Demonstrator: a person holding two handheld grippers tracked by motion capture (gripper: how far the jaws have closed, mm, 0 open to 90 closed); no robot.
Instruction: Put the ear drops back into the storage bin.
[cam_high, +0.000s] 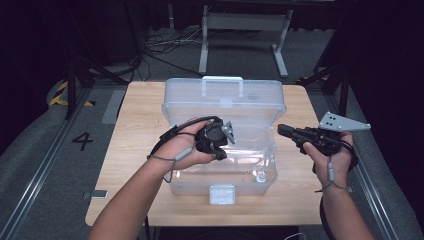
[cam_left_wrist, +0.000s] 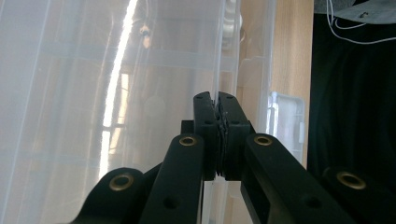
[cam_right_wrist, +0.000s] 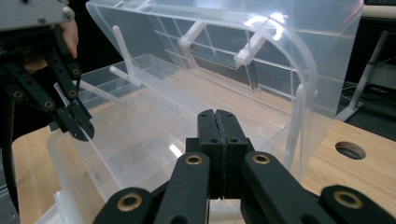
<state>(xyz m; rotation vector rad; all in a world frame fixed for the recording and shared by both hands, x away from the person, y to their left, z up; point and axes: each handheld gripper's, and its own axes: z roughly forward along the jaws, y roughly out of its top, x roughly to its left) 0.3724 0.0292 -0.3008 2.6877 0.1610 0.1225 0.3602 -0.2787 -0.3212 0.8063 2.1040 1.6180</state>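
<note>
Clear plastic storage box (cam_high: 222, 165) sat in the middle of the wooden table (cam_high: 130, 150), lid (cam_high: 225, 102) swung up and standing open at the far side, white carry handle (cam_high: 222, 81) on the lid's top edge, a translucent latch (cam_high: 222, 194) hanging on the near front wall. Box looked bare inside apart from a small round fitting near its front right corner, too small to identify. Left gripper (cam_high: 220, 145) was over the left part of the open box, jaws together; in the left gripper view the pads (cam_left_wrist: 218, 135) were pressed on a thin clear plastic edge that ran up from between them, which part of the box I could not tell. From the right gripper view the left gripper (cam_right_wrist: 77, 123) tips sat at the box's rim on that side. Right gripper (cam_high: 282, 131) hovered just off the right end of the box, pointed toward it, apart from the plastic, grey three-cornered plate (cam_high: 344, 121) on top. Its jaws were closed flat against each other with nothing between them, right gripper (cam_right_wrist: 216, 119) aimed at the box's end wall and raised lid. Both hands held the grippers from the near side, cables looping at the wrists
</note>
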